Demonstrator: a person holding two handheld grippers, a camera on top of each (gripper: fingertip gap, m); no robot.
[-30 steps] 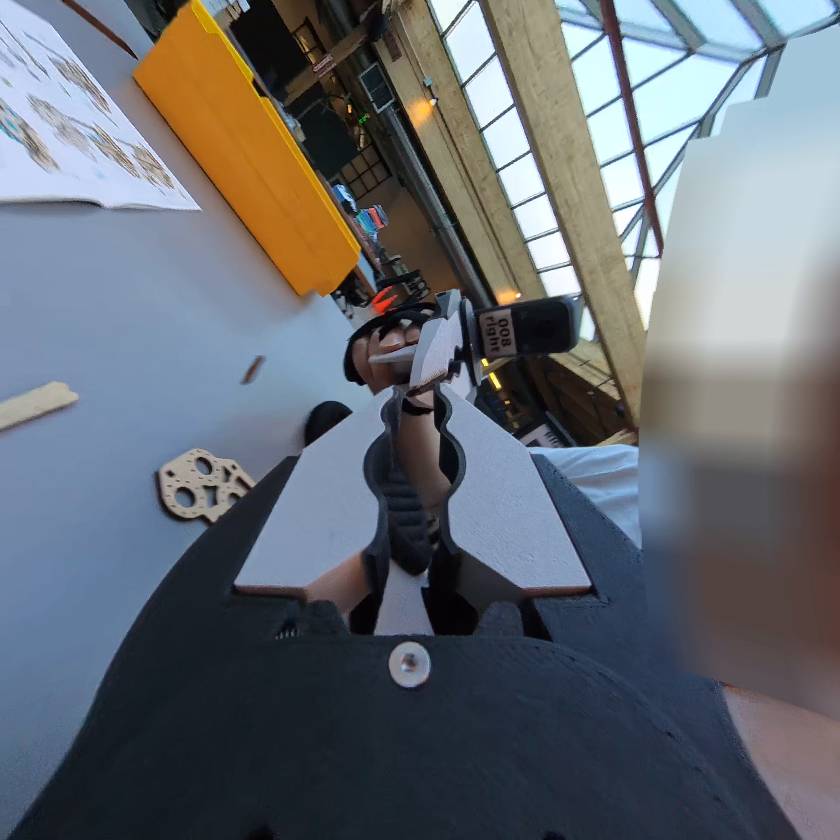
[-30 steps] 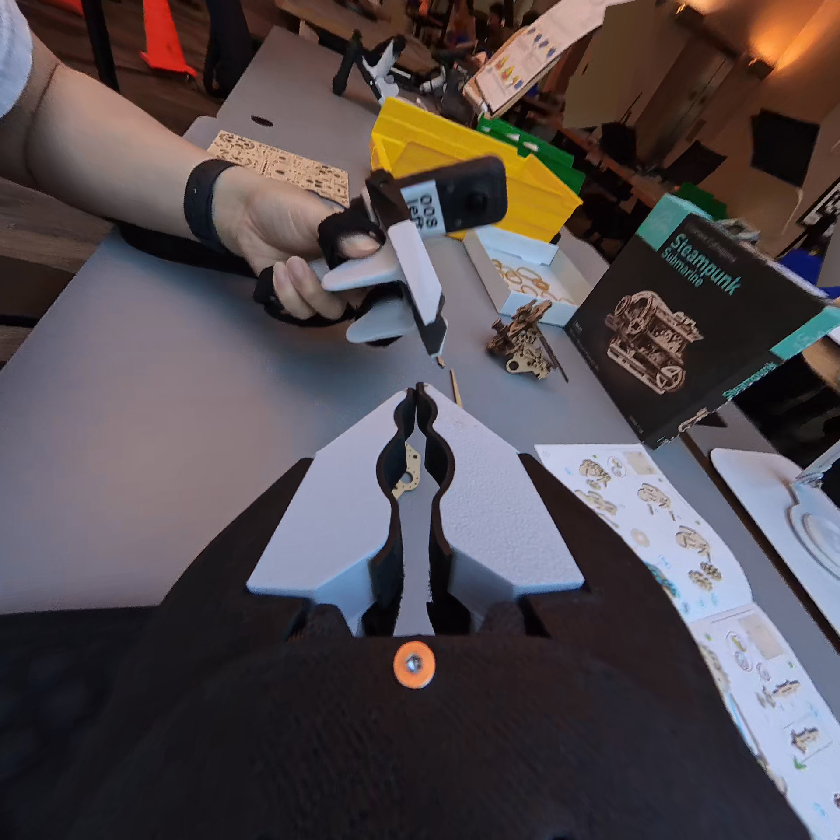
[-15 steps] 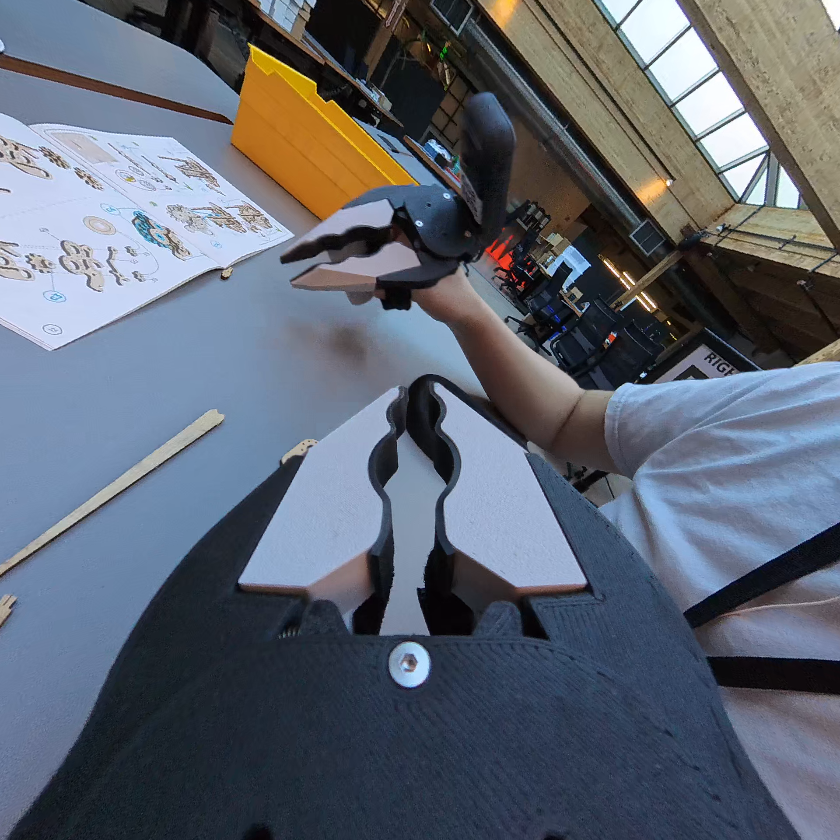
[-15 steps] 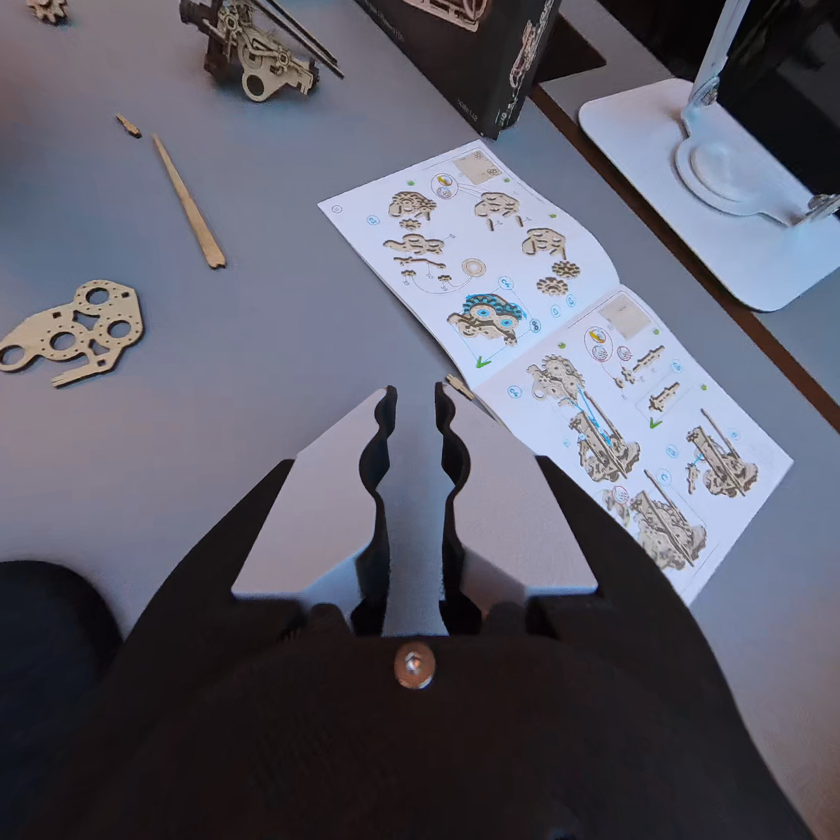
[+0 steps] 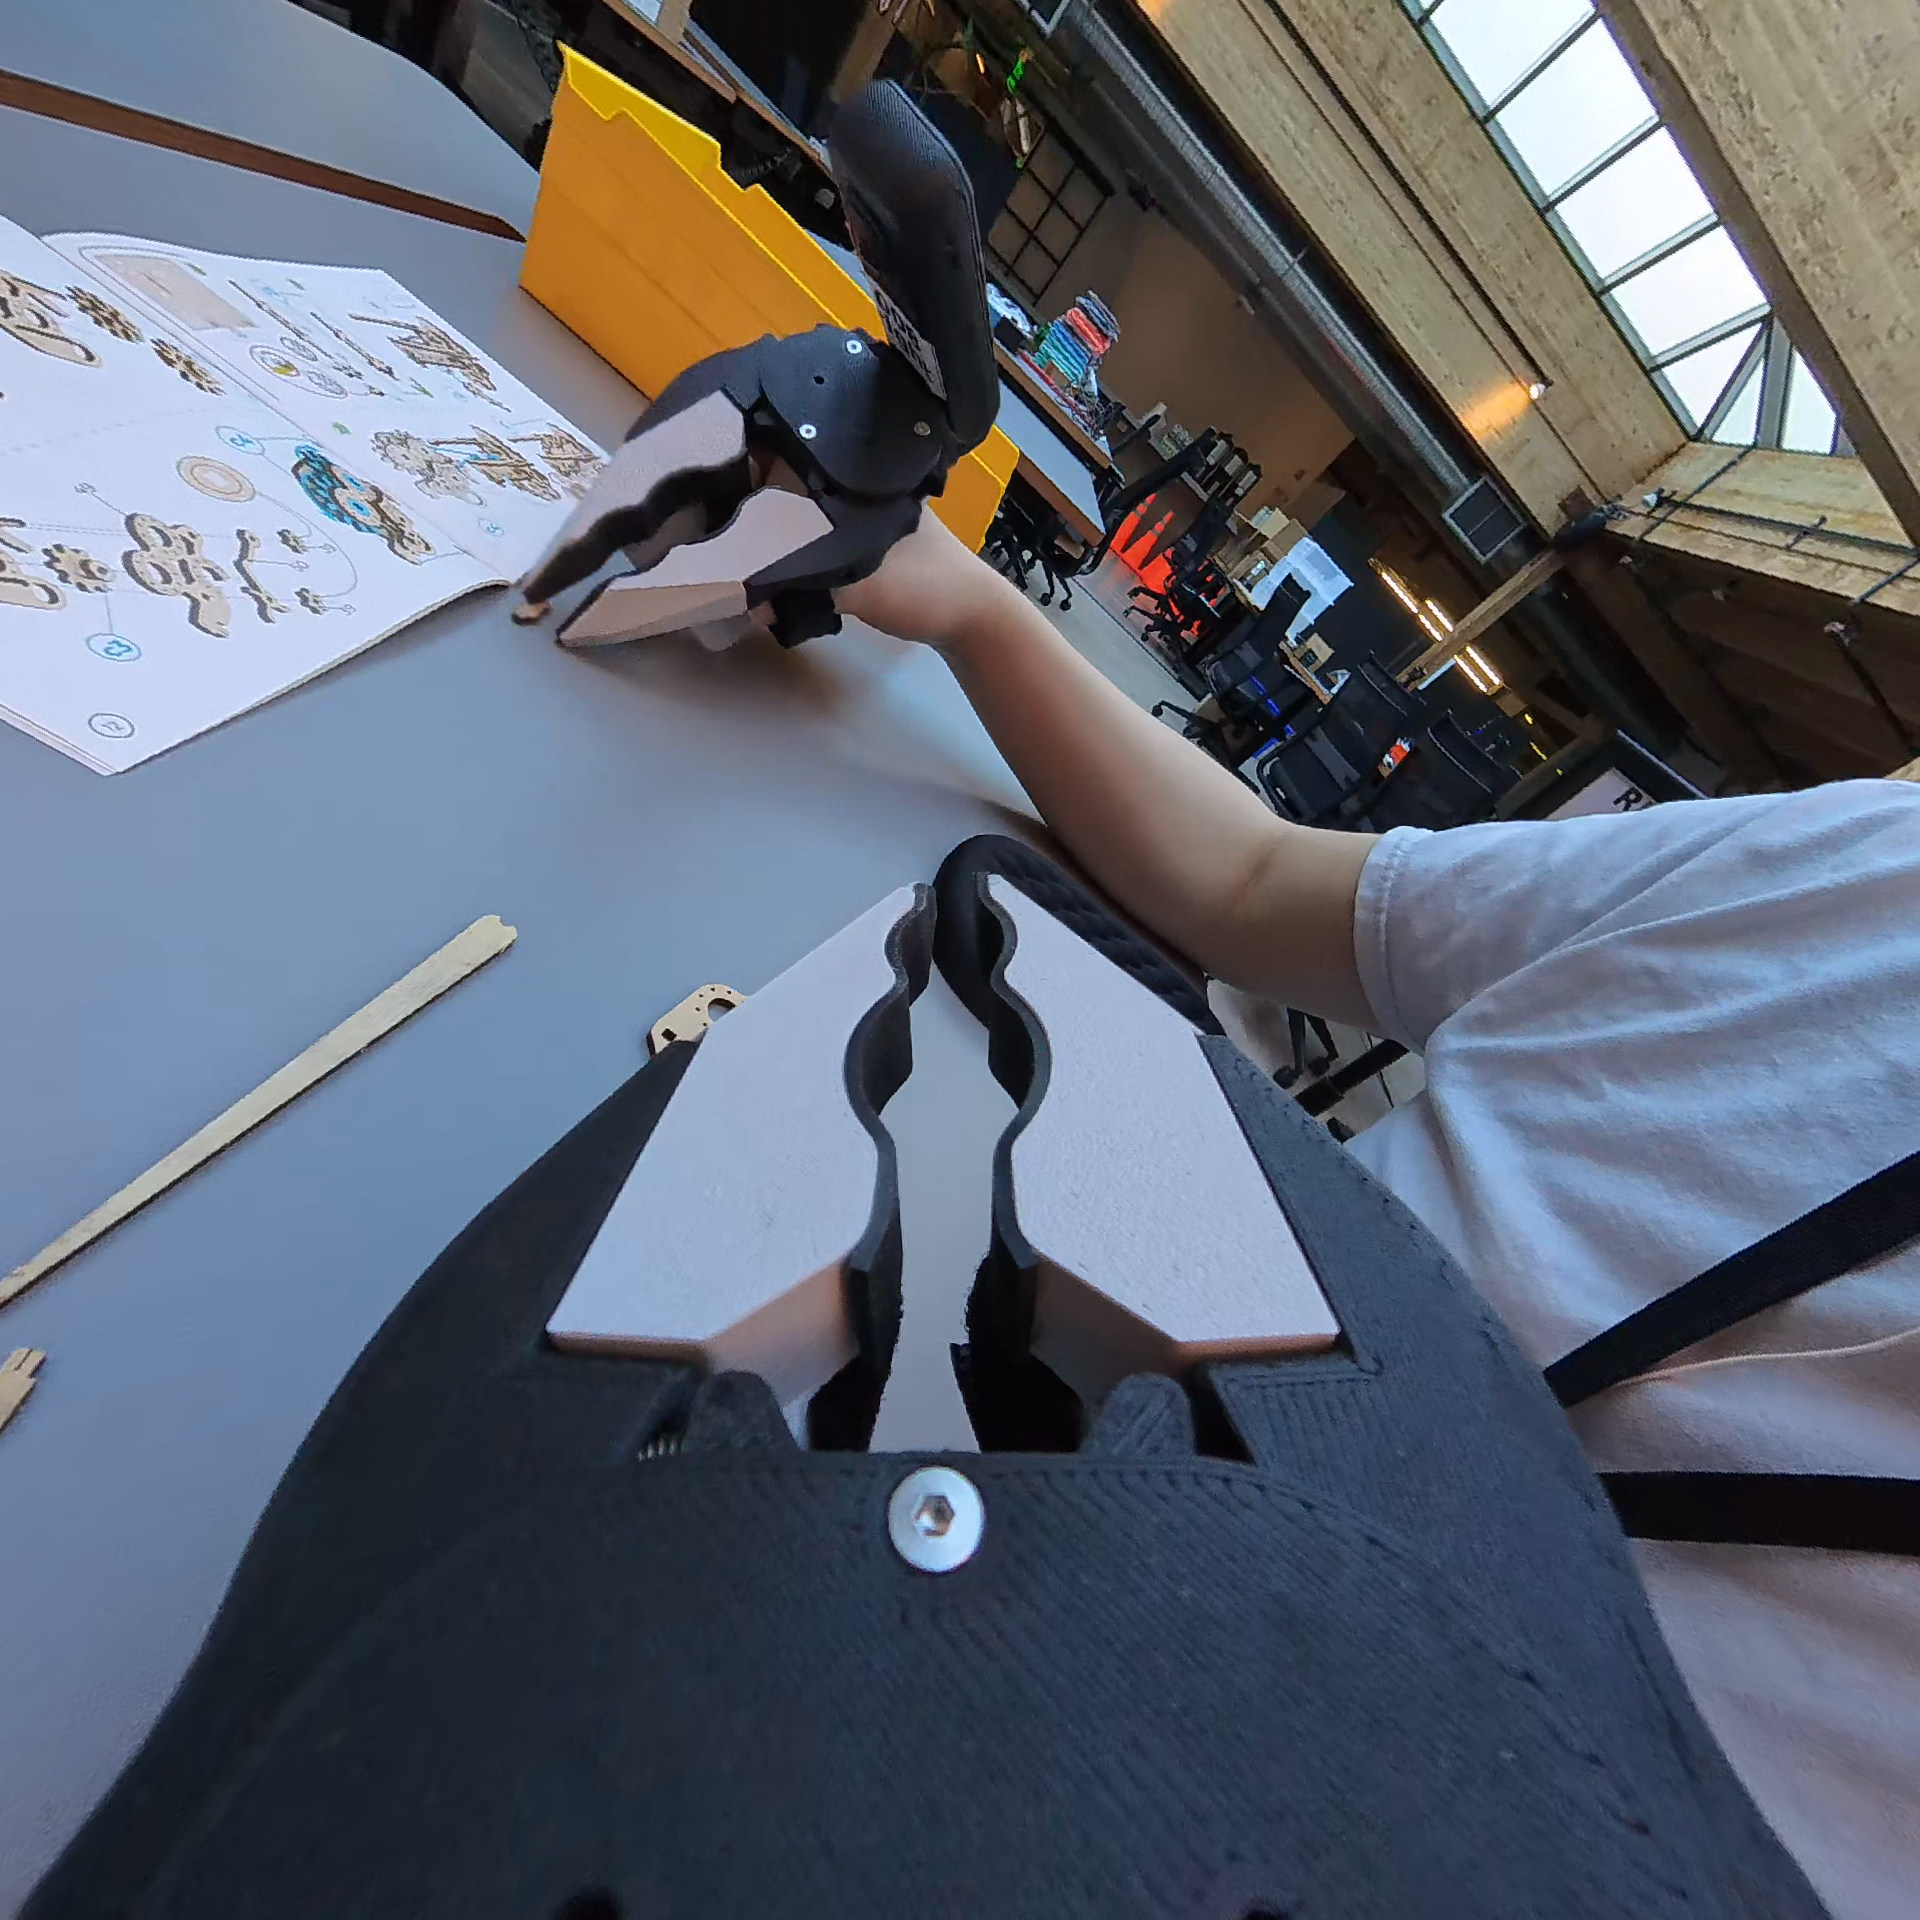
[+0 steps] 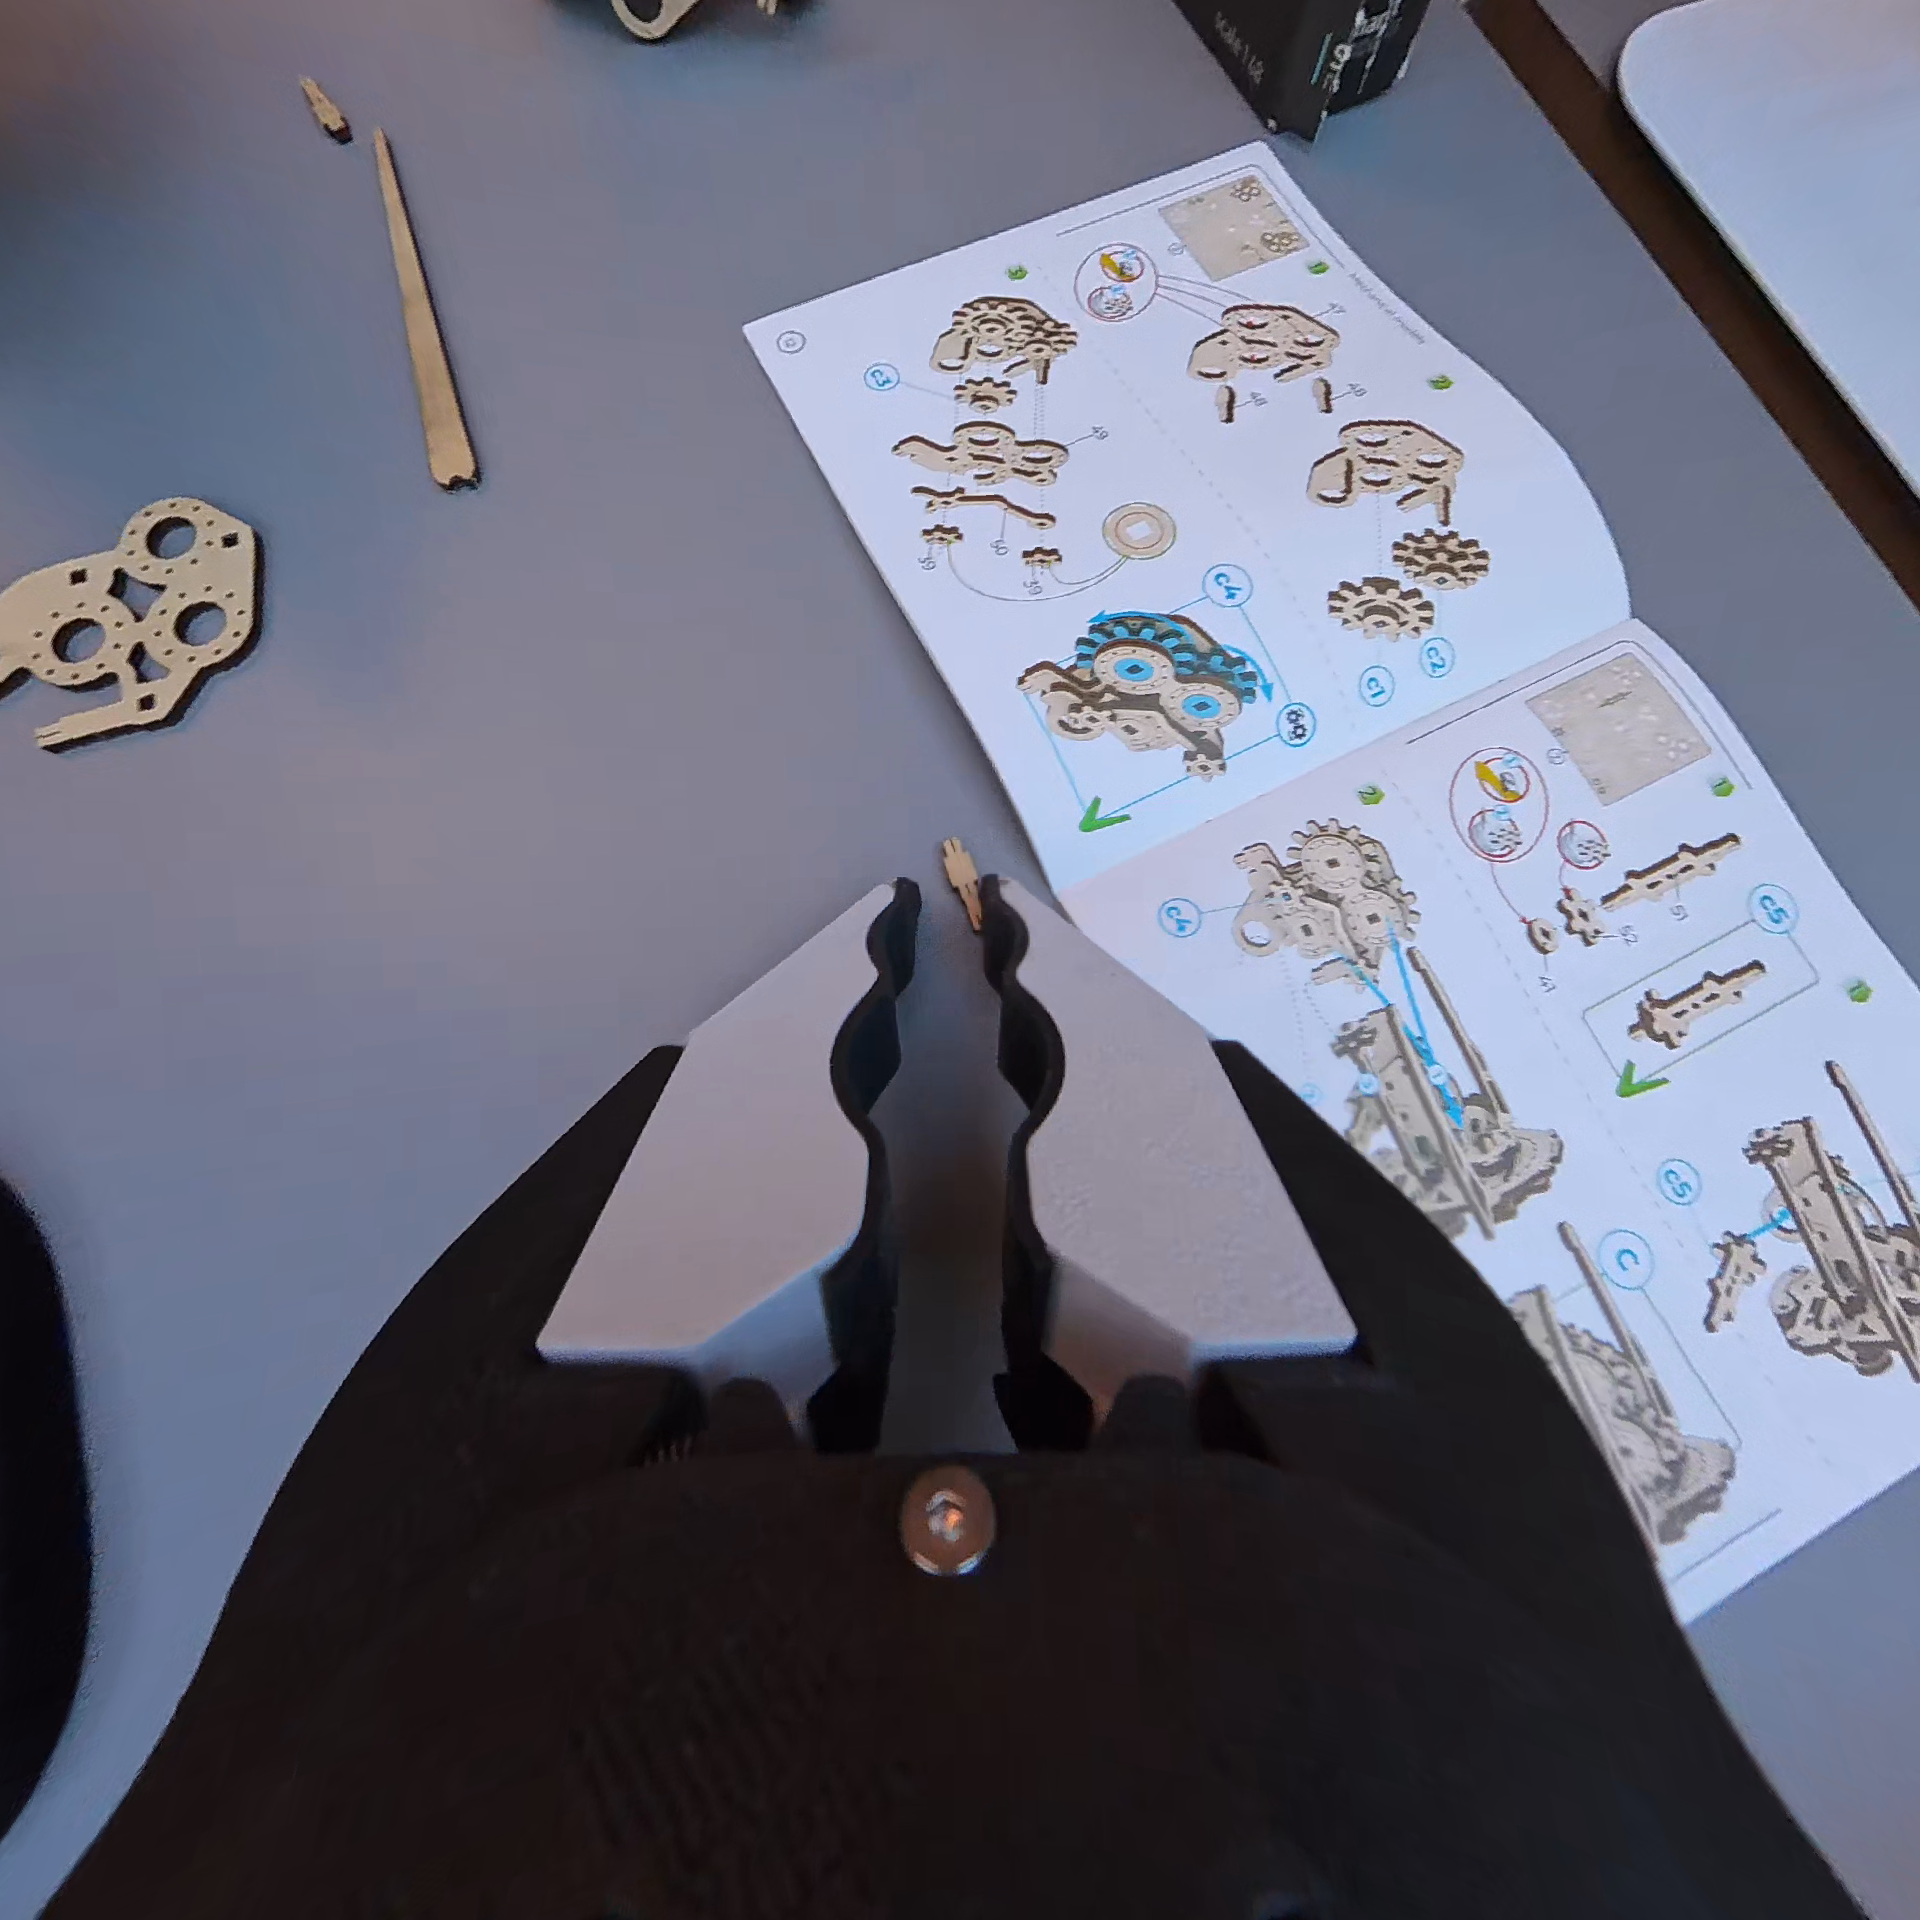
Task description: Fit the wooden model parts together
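A small wooden peg (image 6: 958,868) lies on the grey table (image 6: 623,831) by the booklet's edge. My right gripper (image 6: 948,891) is open and low over the table, its tips on either side of the peg's near end, the peg close to the right fingertip. The left wrist view shows this gripper (image 5: 551,613) with its tips down at the peg (image 5: 530,613). My left gripper (image 5: 951,894) is shut and empty, held above the table. A wooden plate with holes (image 6: 135,613), a long stick (image 6: 421,322) and another small peg (image 6: 324,107) lie to the left.
An open instruction booklet (image 6: 1351,727) lies right of the peg. A black box (image 6: 1309,62) and a white base (image 6: 1818,208) stand at the back right. A yellow bin (image 5: 665,270) stands beyond the booklet. The person's arm (image 5: 1091,748) crosses in front of my left gripper. One gripper's finger ends stand about 20 centimetres off the other's. Measured from the fingertips, the long stick (image 6: 421,322) is 11 centimetres or so from the left gripper and 15 centimetres from the right. It is also in sight in the left wrist view (image 5: 369,1013).
My right gripper came down from mid-air to the table edge of the booklet, opened, and now straddles the small peg with a narrower gap. My left gripper stayed shut and tilted towards the table.
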